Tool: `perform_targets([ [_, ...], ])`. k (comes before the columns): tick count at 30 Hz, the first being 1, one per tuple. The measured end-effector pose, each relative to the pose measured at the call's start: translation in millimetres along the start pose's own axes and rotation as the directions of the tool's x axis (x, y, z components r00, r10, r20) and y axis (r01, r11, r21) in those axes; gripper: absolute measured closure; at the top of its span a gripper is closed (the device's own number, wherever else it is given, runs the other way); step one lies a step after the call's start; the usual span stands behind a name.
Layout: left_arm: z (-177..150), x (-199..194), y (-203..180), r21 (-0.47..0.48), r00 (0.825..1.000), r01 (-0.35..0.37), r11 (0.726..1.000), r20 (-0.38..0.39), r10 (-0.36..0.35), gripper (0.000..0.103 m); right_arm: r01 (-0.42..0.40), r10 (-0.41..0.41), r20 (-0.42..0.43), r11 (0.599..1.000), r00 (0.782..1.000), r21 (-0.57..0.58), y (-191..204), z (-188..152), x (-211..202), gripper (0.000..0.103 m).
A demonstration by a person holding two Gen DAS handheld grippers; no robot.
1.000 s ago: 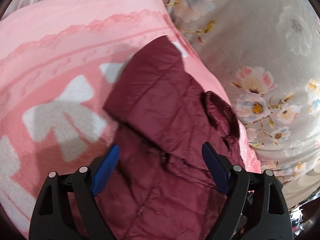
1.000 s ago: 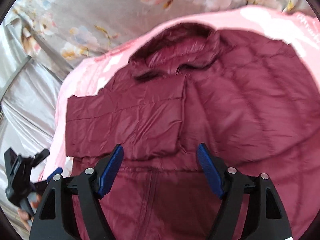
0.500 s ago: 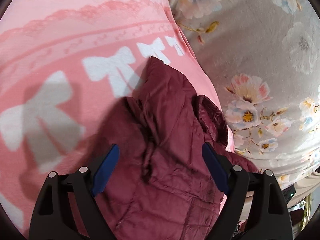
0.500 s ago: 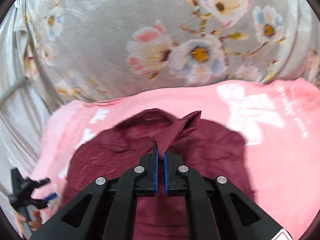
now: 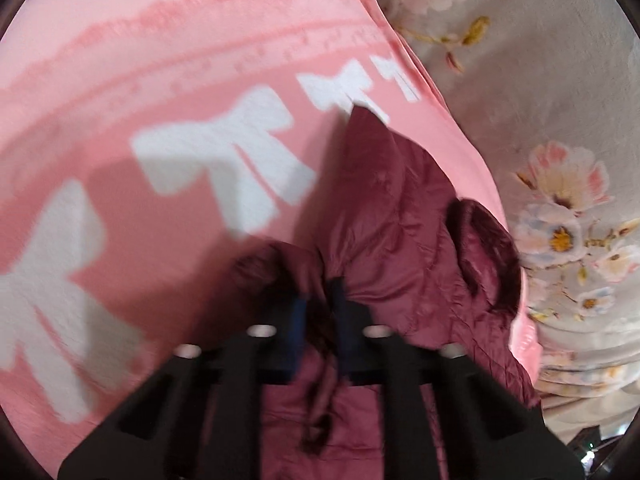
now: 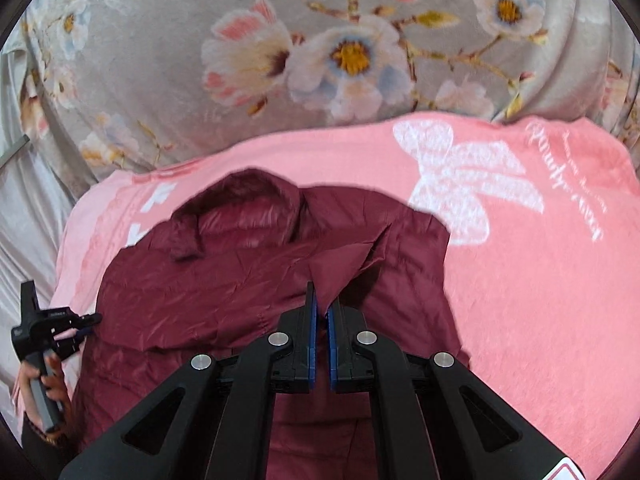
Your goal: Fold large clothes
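A maroon quilted jacket (image 6: 240,280) lies on a pink blanket (image 6: 540,280), collar toward the far side. My right gripper (image 6: 322,304) is shut on a fold of the jacket's edge, which sticks up as a point between the pads. In the left wrist view the jacket (image 5: 400,220) is bunched, and my left gripper (image 5: 320,296) is shut on a gather of its fabric at the jacket's left side. The left gripper also shows in the right wrist view (image 6: 86,320), held by a hand at the jacket's left edge.
The pink blanket (image 5: 160,80) has white bow prints and covers a bed. A grey floral cover (image 6: 320,60) lies beyond it and also shows in the left wrist view (image 5: 560,120). Pale sheet (image 6: 24,200) at far left.
My left gripper has closed on the jacket's side fabric; it was open before. My right gripper closed on the jacket edge half a second ago and still holds it, pulled back a little.
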State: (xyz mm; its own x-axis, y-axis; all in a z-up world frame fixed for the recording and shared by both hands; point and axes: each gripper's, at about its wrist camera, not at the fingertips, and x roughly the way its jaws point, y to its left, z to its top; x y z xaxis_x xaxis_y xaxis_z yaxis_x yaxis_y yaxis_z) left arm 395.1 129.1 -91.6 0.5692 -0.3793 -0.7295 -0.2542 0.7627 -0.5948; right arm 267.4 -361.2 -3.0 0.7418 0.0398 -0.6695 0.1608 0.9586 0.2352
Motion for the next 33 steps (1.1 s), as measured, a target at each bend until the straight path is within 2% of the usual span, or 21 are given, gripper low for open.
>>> perform_targets([
  [4,5.1,-25.1,-4.1,0.047,0.997,-0.003,0.999,0.082,-0.001,0.101,-0.012,0.012,-0.002,1.0,1.0,-0.012,6.5,-13.5,4.5,0.099],
  [6,5.6,-29.0,-5.1,0.067,0.995,-0.013,0.998,0.096,0.007,0.101,-0.002,0.002,0.008,1.0,1.0,-0.027,9.1,-19.2,3.7,0.099],
  [12,-9.1,-1.7,11.1,0.097,0.993,-0.111,0.989,0.057,0.106,0.102,0.015,-0.014,-0.099,1.0,0.995,0.01,-10.4,-53.3,28.4,0.099],
  [16,-18.8,4.6,14.0,0.138,0.989,-0.14,0.981,0.074,0.13,0.102,0.025,-0.021,-0.14,0.999,0.99,0.028,-18.8,-72.7,42.2,0.1],
  [24,-33.6,8.3,-4.8,0.275,0.958,-0.268,0.923,0.174,0.226,0.102,0.043,-0.04,-0.126,0.999,0.991,0.014,-18.9,-79.9,46.9,0.1],
  [27,-32.0,-1.5,-2.4,0.293,0.966,-0.249,0.923,0.148,0.214,0.099,0.029,-0.023,-0.128,0.999,0.992,0.042,-25.0,-79.9,40.6,0.099],
  [28,-31.7,-7.8,-0.7,0.307,0.97,-0.237,0.921,0.132,0.206,0.095,0.022,-0.014,-0.132,0.998,0.991,0.059,-28.2,-80.4,34.0,0.096],
  [29,-31.8,-13.6,0.0,0.322,0.971,-0.235,0.917,0.126,0.204,0.086,0.024,-0.015,-0.127,0.997,0.992,0.068,-29.4,-80.5,27.3,0.092],
  [30,-32.3,-22.4,0.8,0.339,0.968,-0.245,0.908,0.131,0.212,0.082,0.043,-0.034,-0.118,0.997,0.992,0.071,-30.2,-80.9,17.0,0.088],
  [31,-32.3,-31.5,1.2,0.354,0.962,-0.27,0.895,0.147,0.231,0.083,0.07,-0.064,-0.101,0.996,0.993,0.059,-28.9,-80.3,4.7,0.087],
  [33,-27.3,-55.4,-1.6,0.379,0.935,-0.346,0.858,0.219,0.279,0.083,0.127,-0.126,-0.051,0.991,0.991,0.029,-23.3,-76.1,-17.0,0.086],
])
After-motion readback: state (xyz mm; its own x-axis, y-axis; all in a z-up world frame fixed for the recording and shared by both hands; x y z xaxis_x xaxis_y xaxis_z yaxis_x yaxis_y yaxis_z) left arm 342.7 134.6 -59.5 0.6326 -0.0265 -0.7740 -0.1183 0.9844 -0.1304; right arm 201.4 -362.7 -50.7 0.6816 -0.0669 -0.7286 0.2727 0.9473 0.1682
